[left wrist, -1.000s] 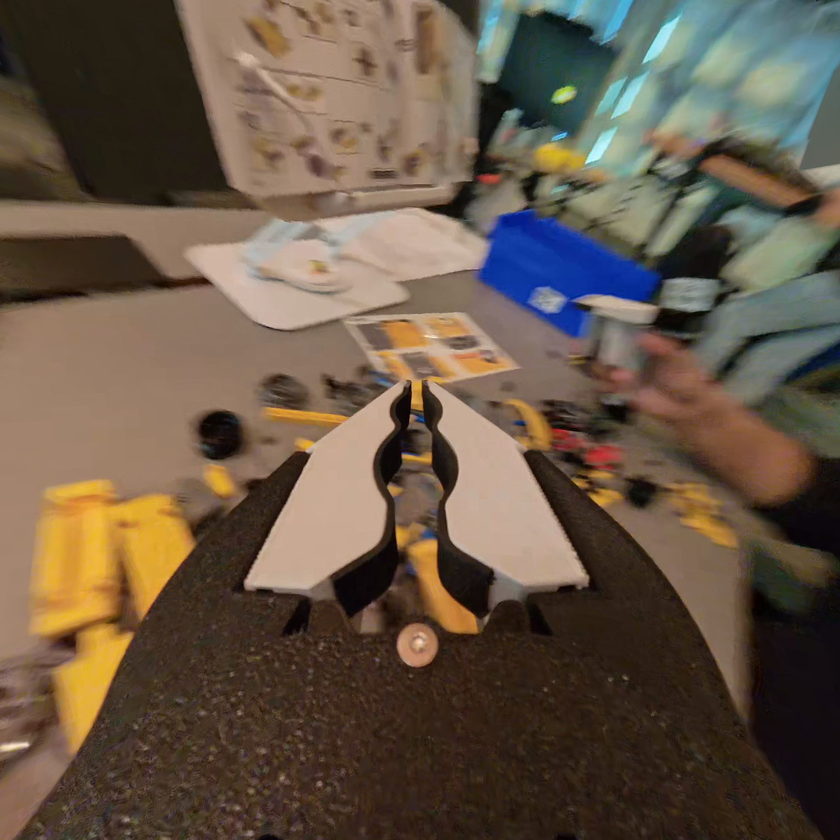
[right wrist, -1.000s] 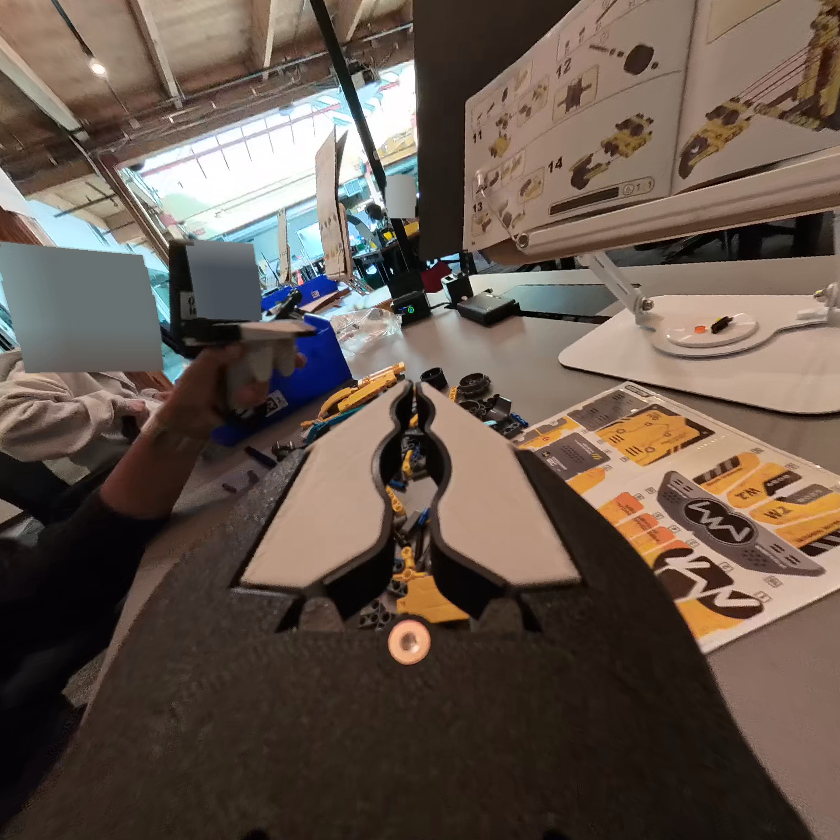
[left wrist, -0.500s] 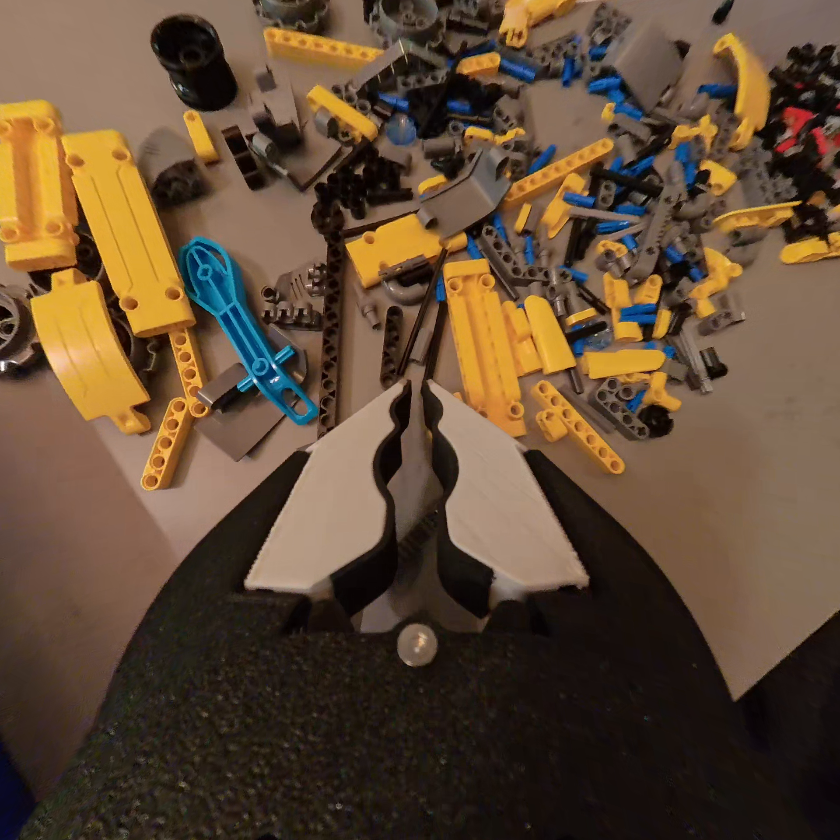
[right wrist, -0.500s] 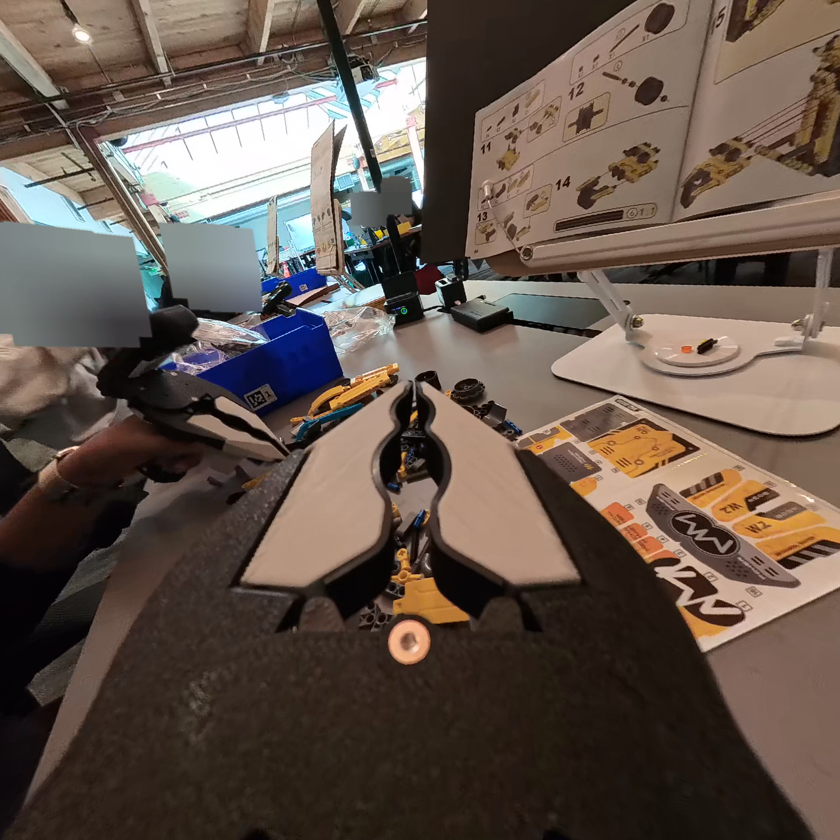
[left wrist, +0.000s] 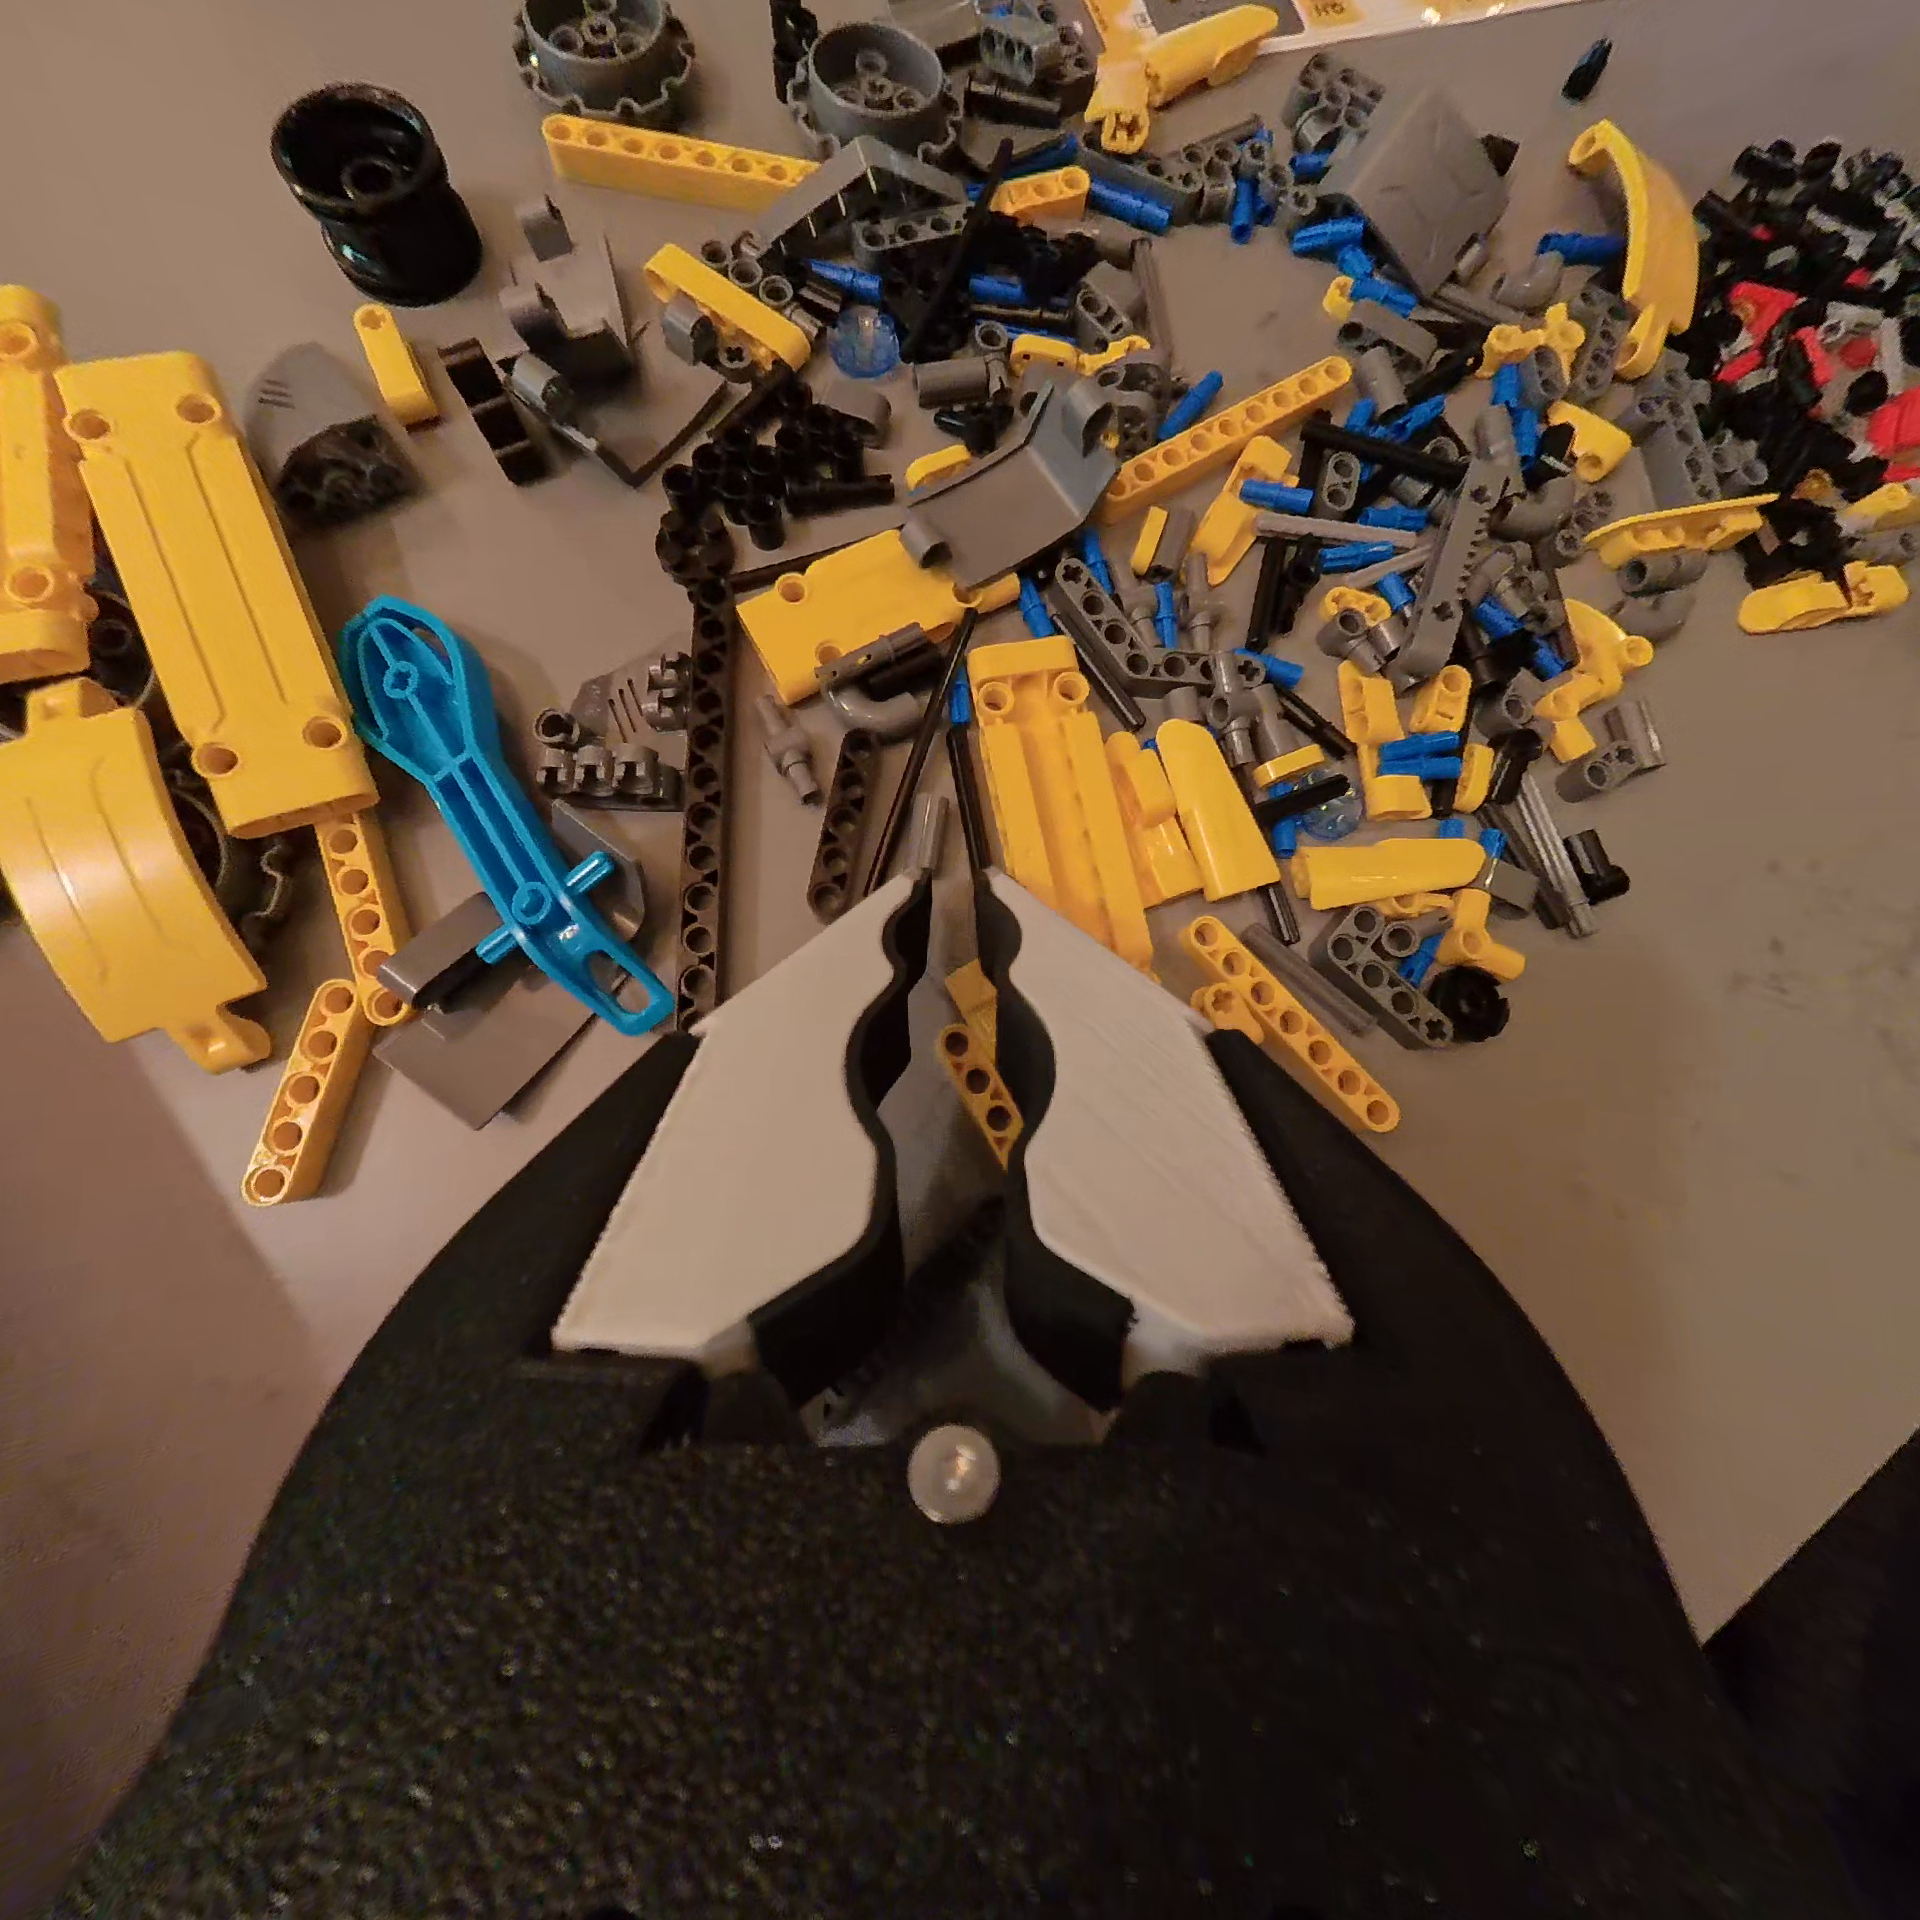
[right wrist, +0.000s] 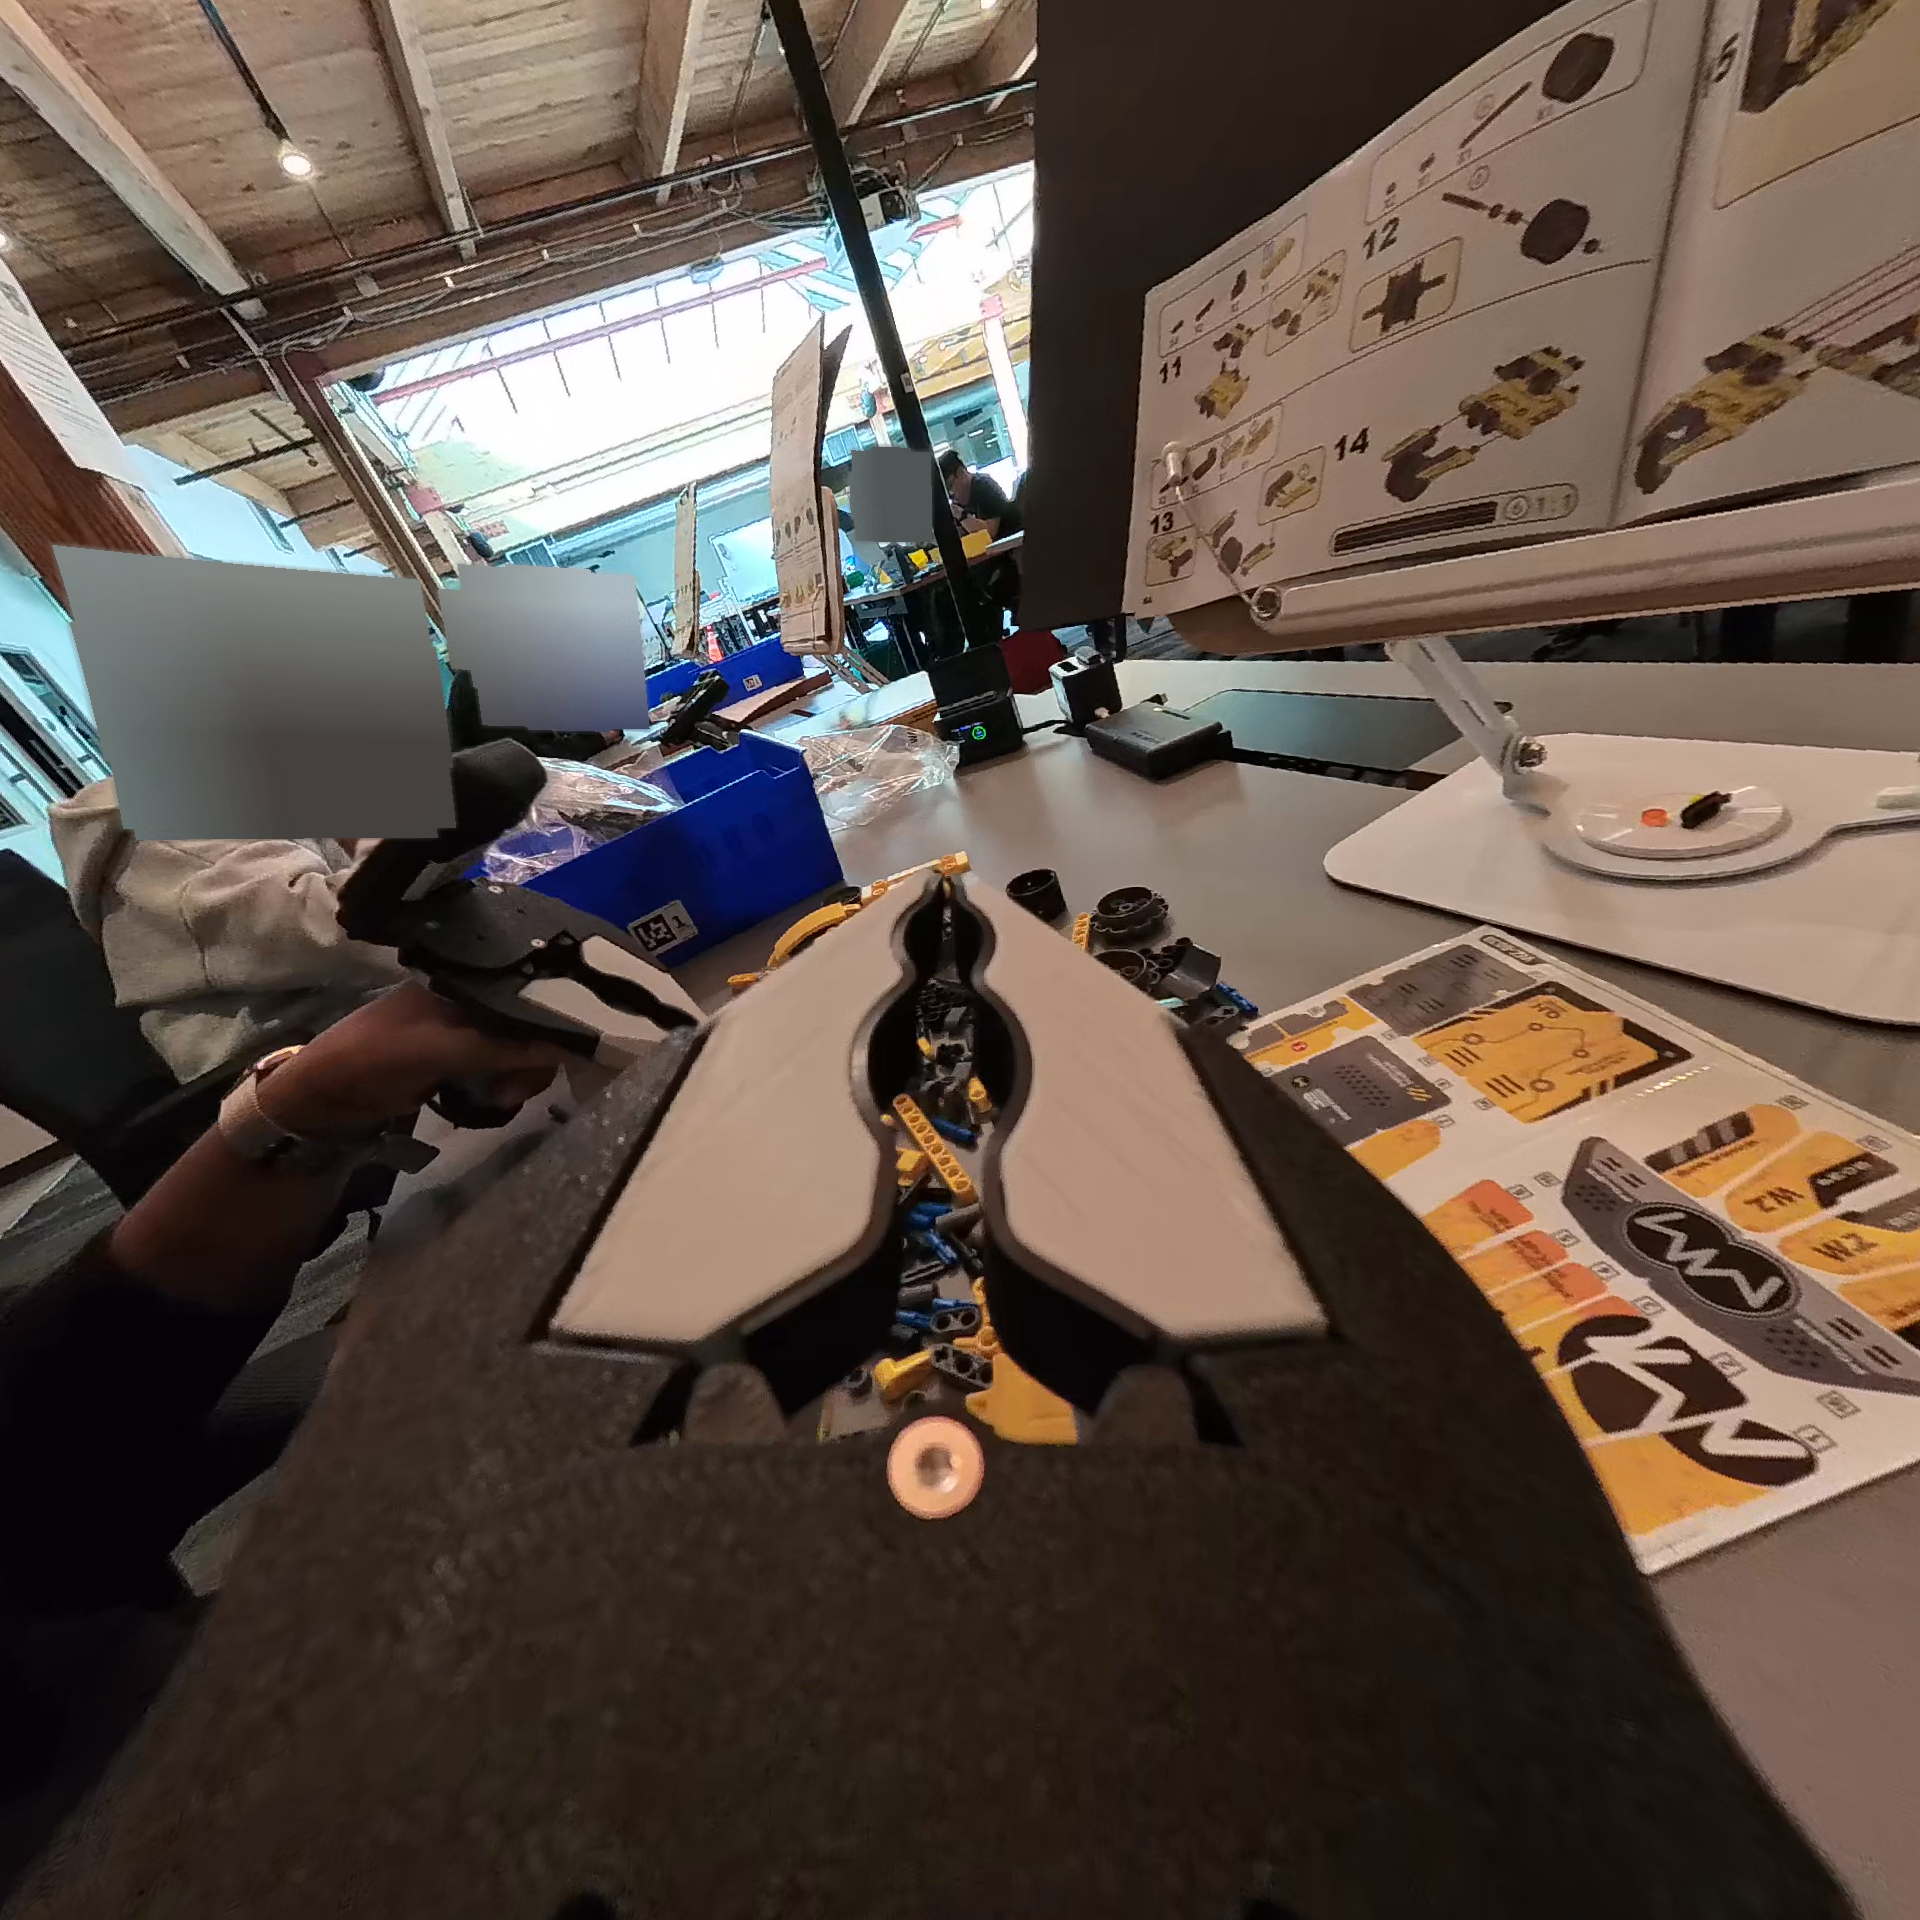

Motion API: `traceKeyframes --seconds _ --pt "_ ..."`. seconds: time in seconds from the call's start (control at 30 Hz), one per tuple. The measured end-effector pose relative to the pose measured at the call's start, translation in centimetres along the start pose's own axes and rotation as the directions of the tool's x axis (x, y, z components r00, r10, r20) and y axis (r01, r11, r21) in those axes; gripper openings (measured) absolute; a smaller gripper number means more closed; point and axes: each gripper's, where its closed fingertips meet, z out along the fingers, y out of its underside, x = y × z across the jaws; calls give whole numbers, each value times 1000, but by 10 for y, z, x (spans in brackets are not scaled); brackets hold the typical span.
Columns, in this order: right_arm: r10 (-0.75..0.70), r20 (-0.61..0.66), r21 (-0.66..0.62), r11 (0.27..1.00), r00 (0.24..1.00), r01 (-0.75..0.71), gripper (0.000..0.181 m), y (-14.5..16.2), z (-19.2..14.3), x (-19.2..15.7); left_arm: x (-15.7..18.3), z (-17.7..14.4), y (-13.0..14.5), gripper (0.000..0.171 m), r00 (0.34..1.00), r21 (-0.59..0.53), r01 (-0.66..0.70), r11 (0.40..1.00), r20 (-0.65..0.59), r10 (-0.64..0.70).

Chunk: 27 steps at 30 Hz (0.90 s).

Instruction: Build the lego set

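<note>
My left gripper (left wrist: 951, 883) hangs low over a heap of loose plastic building pieces (left wrist: 1195, 582) on the grey table (left wrist: 1714, 1091). Its jaws are almost shut, with a narrow slit between them, and hold nothing. A short grey axle (left wrist: 928, 831) and a thin black rod (left wrist: 966, 790) lie just ahead of the tips. A yellow holed beam (left wrist: 977, 1081) lies under the fingers. My right gripper (right wrist: 940, 883) is shut and empty, held above the same heap (right wrist: 935, 1143). The left gripper also shows in the right wrist view (right wrist: 623, 1008), held in a hand.
A blue lever tool (left wrist: 488, 800), large yellow panels (left wrist: 208, 592) and a black wheel (left wrist: 374, 197) lie at left. A sticker sheet (right wrist: 1610, 1195), a white stand base (right wrist: 1455, 873) with an open instruction booklet (right wrist: 1455, 332) and a blue bin (right wrist: 707, 831) ring the heap. The table edge (left wrist: 1704, 1621) is near right. My right fingertips sit around 30 cm from my left ones. The black wheel (left wrist: 374, 197) lies some 15 cm from my left tips, 30 cm from my right tips.
My left gripper swung down from facing across the table to pointing at the heap, then moved closer to the pieces. My right gripper stayed shut and shifted only slightly.
</note>
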Motion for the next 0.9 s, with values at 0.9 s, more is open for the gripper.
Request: traceKeyframes --seconds 0.9 --pt "-47 -42 6 999 998 47 1 -5 -3 7 -1 -30 -31 3 991 113 -67 991 119 53"
